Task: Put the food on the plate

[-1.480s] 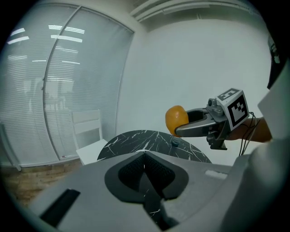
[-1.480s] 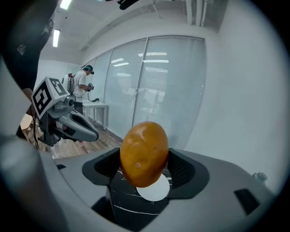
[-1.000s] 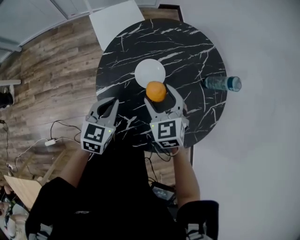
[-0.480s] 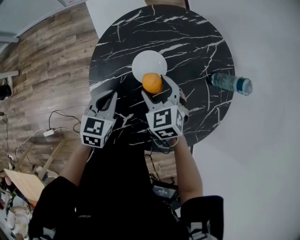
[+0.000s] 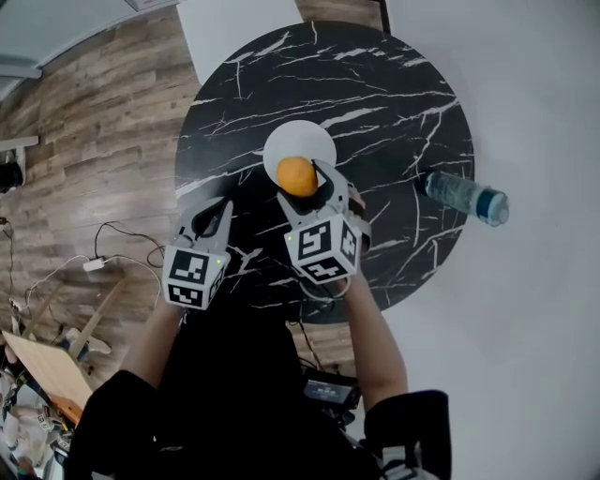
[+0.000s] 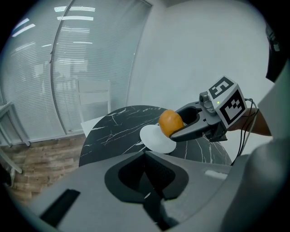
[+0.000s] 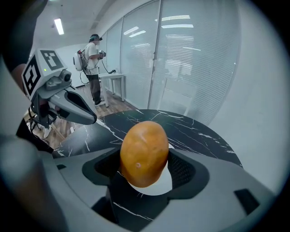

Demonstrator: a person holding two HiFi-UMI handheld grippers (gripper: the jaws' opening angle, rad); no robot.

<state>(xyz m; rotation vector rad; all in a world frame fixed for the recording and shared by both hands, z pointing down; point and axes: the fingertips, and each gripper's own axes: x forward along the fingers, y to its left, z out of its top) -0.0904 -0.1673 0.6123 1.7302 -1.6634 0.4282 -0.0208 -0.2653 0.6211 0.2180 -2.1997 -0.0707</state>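
Note:
An orange-brown potato (image 5: 296,175) is held between the jaws of my right gripper (image 5: 302,180), which is shut on it. It hangs over the near edge of the small white plate (image 5: 302,143) on the round black marble table (image 5: 394,112). In the right gripper view the potato (image 7: 144,153) fills the space between the jaws, with the plate (image 7: 159,183) below it. The left gripper view shows the potato (image 6: 170,122) above the plate (image 6: 154,138). My left gripper (image 5: 213,214) hovers over the table's left near edge, jaws together and nothing in them.
A clear plastic bottle (image 5: 464,197) lies on its side at the table's right edge. A white panel (image 5: 239,28) stands beyond the table. Cables (image 5: 112,253) run over the wooden floor at the left. A person (image 7: 94,68) stands far off in the right gripper view.
My right gripper has carried the potato forward and left, from the plate's near side to over its near edge. The left gripper has stayed roughly where it was.

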